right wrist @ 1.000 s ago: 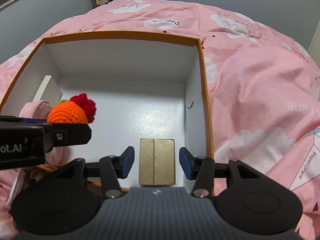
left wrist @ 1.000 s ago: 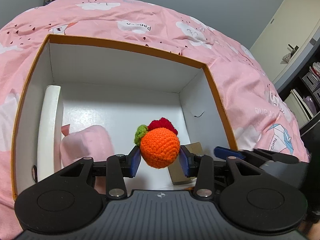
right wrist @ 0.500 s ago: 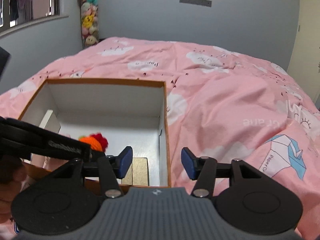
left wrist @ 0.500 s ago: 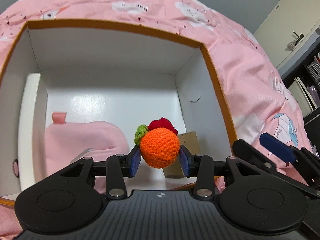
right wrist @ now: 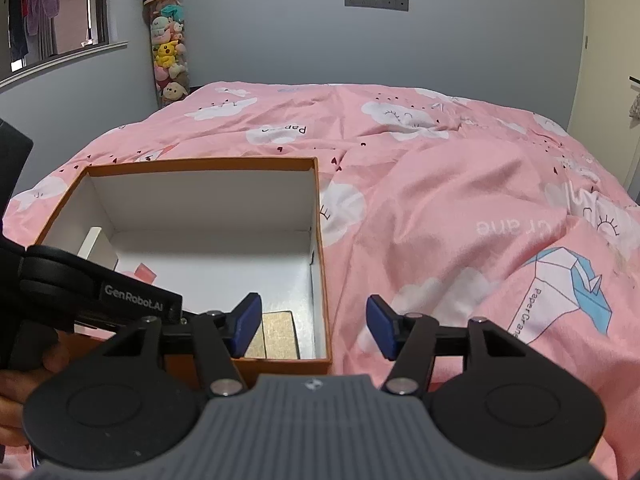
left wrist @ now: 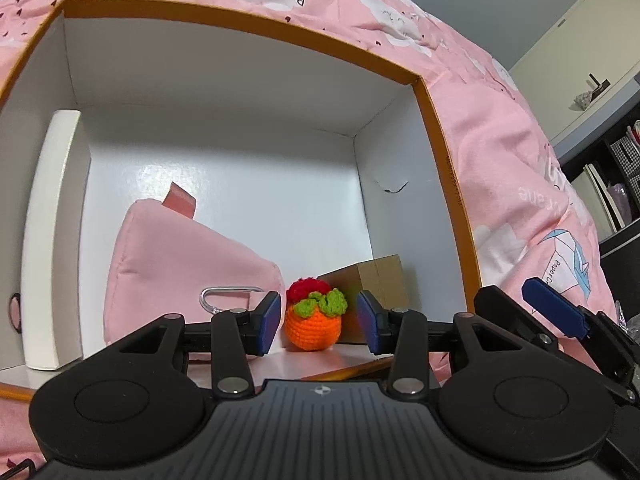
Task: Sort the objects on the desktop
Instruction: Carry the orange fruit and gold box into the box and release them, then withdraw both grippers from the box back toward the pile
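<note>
Orange crocheted fruit toy [left wrist: 314, 322] sits on the box floor, centred just beyond the left gripper [left wrist: 316, 322] (pads apart, clear of it).

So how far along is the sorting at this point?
Nearly done, it seems. The orange-edged box holds a pink pouch, a white slab, a brown carton and the crochet orange, which stands on the floor between the left gripper's open pads. The right gripper is empty, and its jaws have just been opening. No loose items show on the bedspread.
</note>
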The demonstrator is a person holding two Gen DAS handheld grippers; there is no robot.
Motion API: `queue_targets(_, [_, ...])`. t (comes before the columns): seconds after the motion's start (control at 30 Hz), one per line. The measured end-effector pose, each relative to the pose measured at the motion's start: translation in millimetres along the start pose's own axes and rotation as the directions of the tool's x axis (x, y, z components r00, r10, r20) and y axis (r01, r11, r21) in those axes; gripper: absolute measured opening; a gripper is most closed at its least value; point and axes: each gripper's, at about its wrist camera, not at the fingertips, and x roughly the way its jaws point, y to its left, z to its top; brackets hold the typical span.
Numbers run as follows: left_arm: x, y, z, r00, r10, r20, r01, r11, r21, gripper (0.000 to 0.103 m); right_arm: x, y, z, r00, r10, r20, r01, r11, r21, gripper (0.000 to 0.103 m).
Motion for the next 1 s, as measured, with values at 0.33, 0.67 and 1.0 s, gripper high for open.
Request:
queue_targets(0.33, [-52,-9,-9,0.995,-0.003,0.103,-0.004,0.997,0.071,0.048,-9,1,-3,0.998,0.064,0.01,-0.064,0.998,0.014,0.063])
queue_targets(0.67, [-109,-17,-32,0.981,0.03,0.193,-0.059,0.987,0.148,0.048,-34,11,-4,0.985,0.17,0.013,-0.17,0.985,0.018,0.064])
queue_targets(1.0, [-134,5,-63,0.967,0.137,0.215,-0.167,0.977,0.129,0.05,-47,32,-17,0.957,0.289,-0.04,-0.289,0.957,-0.003,0.067])
